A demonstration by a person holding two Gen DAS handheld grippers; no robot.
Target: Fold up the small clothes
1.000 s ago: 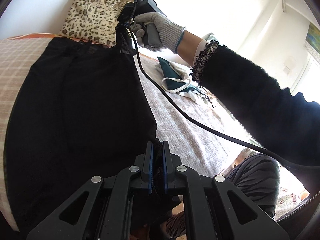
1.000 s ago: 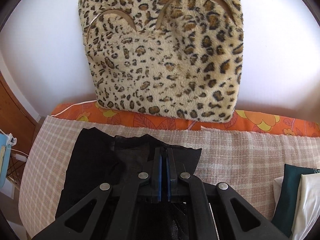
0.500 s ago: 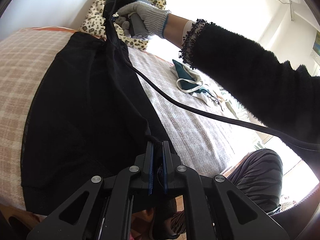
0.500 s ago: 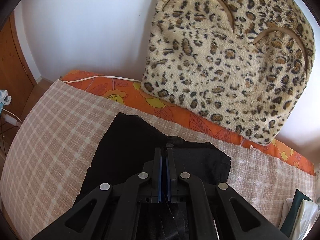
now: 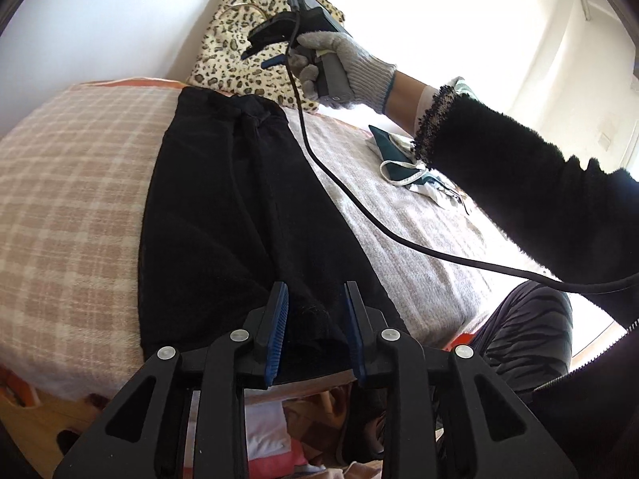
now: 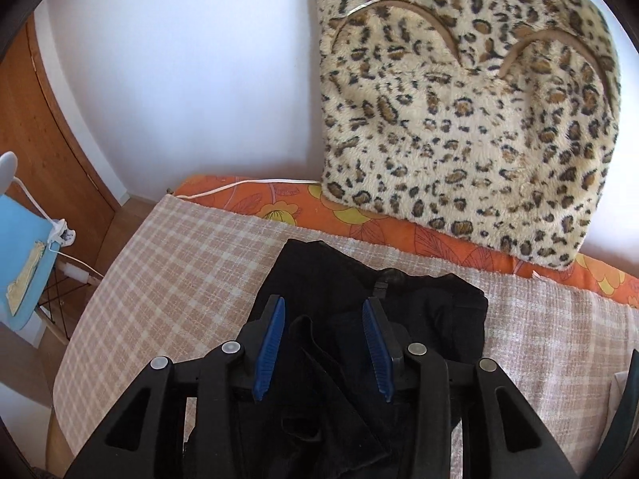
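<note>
A black garment [image 5: 239, 207] lies lengthwise on the checked bed cover [image 5: 72, 183], folded along its length. My left gripper [image 5: 315, 303] is open, its blue pads either side of the garment's near end at the bed's front edge. My right gripper [image 6: 323, 319] is open above the garment's far end [image 6: 359, 291]. In the left wrist view the right gripper [image 5: 275, 40] is held up by a gloved hand [image 5: 343, 68] over the far end, clear of the cloth.
A leopard-print cushion [image 6: 471, 111] leans on the wall behind the orange flowered bedding [image 6: 279, 203]. Teal and white clothes [image 5: 407, 163] lie to the right on the bed. A black cable [image 5: 359, 207] crosses the cover. A blue chair [image 6: 20, 239] stands at the left.
Both grippers have opened and let go of the black garment, which now lies flat on the bed. The right gripper has lifted off its far end.
</note>
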